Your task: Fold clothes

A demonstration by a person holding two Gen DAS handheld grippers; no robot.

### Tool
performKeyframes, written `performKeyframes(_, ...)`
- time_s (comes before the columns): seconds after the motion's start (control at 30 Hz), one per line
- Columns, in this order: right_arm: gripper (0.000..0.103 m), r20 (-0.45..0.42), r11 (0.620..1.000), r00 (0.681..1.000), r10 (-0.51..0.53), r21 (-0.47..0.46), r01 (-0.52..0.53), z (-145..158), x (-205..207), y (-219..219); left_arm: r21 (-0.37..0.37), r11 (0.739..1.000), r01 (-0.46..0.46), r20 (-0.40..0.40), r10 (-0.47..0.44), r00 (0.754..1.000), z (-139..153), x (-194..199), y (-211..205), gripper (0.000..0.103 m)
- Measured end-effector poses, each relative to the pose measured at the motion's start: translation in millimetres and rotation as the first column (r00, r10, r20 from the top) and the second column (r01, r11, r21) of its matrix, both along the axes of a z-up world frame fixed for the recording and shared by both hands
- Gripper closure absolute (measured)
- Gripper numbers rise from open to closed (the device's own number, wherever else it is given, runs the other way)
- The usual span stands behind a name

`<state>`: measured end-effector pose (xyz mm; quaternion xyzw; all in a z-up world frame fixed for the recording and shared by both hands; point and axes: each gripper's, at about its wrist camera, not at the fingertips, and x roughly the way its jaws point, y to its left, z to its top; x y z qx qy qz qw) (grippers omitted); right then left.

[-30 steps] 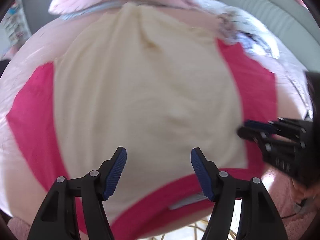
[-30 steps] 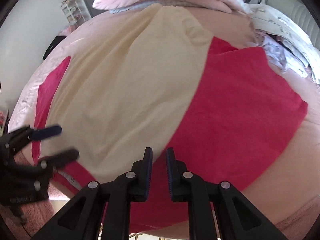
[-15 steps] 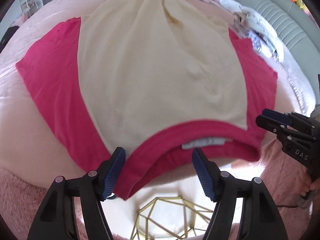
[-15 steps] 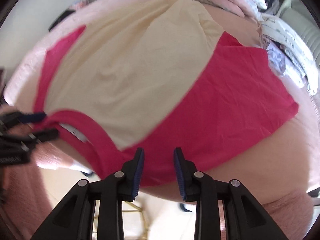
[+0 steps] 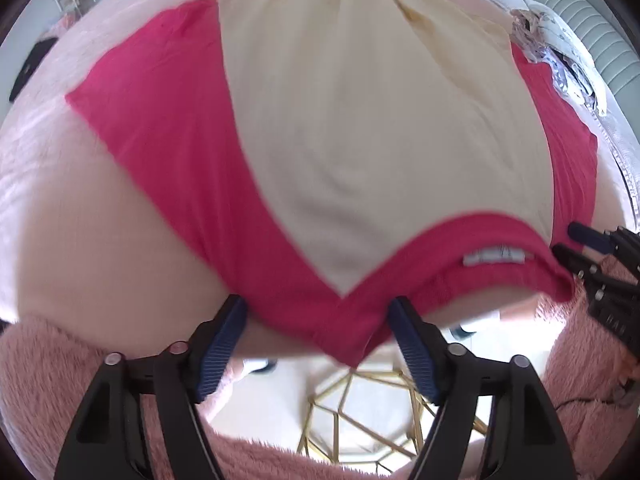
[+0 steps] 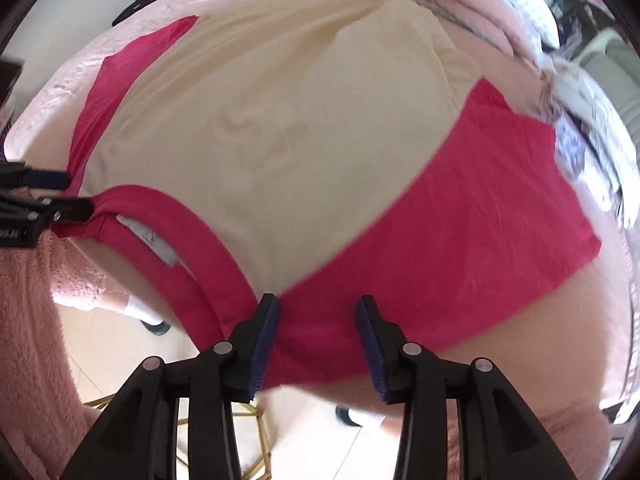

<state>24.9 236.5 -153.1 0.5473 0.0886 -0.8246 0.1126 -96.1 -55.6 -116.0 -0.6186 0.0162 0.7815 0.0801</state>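
Shirt at bed edge, both jaws wide

Gold wire frame sits below on the floor. Cream-and-pink shirt lies flat on the pink bed, collar overhanging. Your left gripper and right gripper each straddle a shoulder, gripping nothing.

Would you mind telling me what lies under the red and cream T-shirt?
The T-shirt lies on a pink bedspread, visible all around it. Whatever is directly beneath the shirt is covered.

Your pink bed carries a cream-and-red T-shirt, spread flat. Pillows sit at twelve o'clock.
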Motion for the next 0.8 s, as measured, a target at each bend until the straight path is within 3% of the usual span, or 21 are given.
performKeyframes(0.1, 0.063, 0.021, 0.998, 0.999, -0.035, -0.054, 0.036, 6, 6, 15, 0.03, 0.999, -0.012, 0.02, 0.012, 1.0, 5, 7, -7, 0.029)
performKeyframes(0.2, 0.063, 0.015, 0.994, 0.997, -0.071, -0.087, 0.072, 15, 10, 26, 0.133, 0.989, -0.058, -0.039, 0.063, 0.997, 23, 7, -24, 0.029)
performKeyframes(0.33, 0.063, -0.008, 0.997, 0.998, -0.06, -0.045, 0.059, 25, 5, 17, 0.144, 0.978, -0.151, -0.116, 0.169, 0.979, 40, -19, -62, 0.029)
performKeyframes(0.47, 0.063, -0.009, 1.0, 1.0, -0.025, -0.005, 0.025, 31, -10, -3, 0.163, 0.943, -0.289, -0.156, 0.314, 0.936, 47, -63, -109, 0.029)
performKeyframes(0.6, 0.063, -0.055, 0.998, 0.997, 0.055, 0.027, -0.053, 43, -49, -32, 0.203, 0.885, -0.419, -0.109, 0.446, 0.888, 34, -90, -173, 0.029)
performKeyframes(0.8, 0.063, -0.073, 0.997, 0.995, 0.074, -0.026, -0.076, 39, -96, -90, 0.244, 0.848, -0.47, -0.148, 0.511, 0.847, 12, -124, -203, 0.03)
